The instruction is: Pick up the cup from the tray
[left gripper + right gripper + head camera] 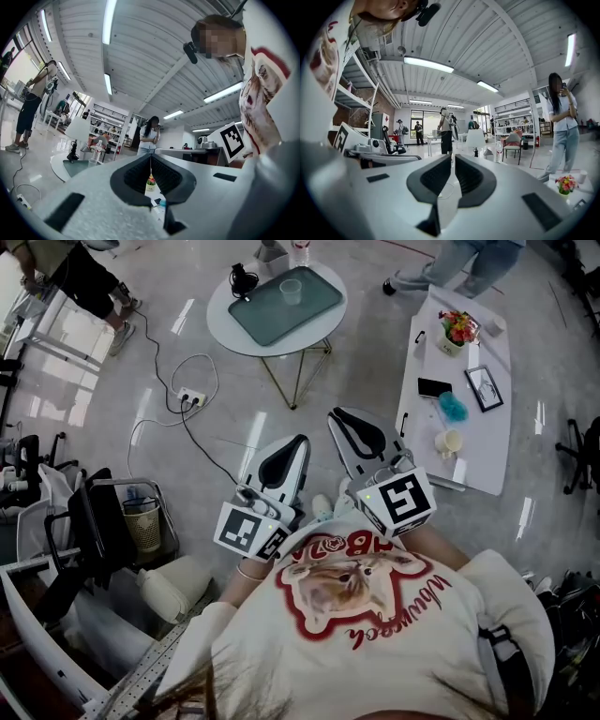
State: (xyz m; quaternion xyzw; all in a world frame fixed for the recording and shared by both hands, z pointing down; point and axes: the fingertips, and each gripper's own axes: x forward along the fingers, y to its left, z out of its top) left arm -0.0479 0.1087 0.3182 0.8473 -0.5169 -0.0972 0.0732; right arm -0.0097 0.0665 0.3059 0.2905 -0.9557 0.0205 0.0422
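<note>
Cup (pixel 292 292) stands upright on the tray (pixel 272 322), which lies on the round table (pixel 220 313), in the head view. It is well apart from both tools. The left gripper (pixel 298 444) and the right gripper (pixel 337 418) are kept close before the person's chest with their tips toward the table. I think this is a ready position, and the reach has not yet begun.

In the left gripper view the pads meet in one thin line, with nothing between them.

In the right gripper view the jaws are also together and empty. I cannot find the cup there. Whichever tool takes the cup must probably open its jaws first.
</note>
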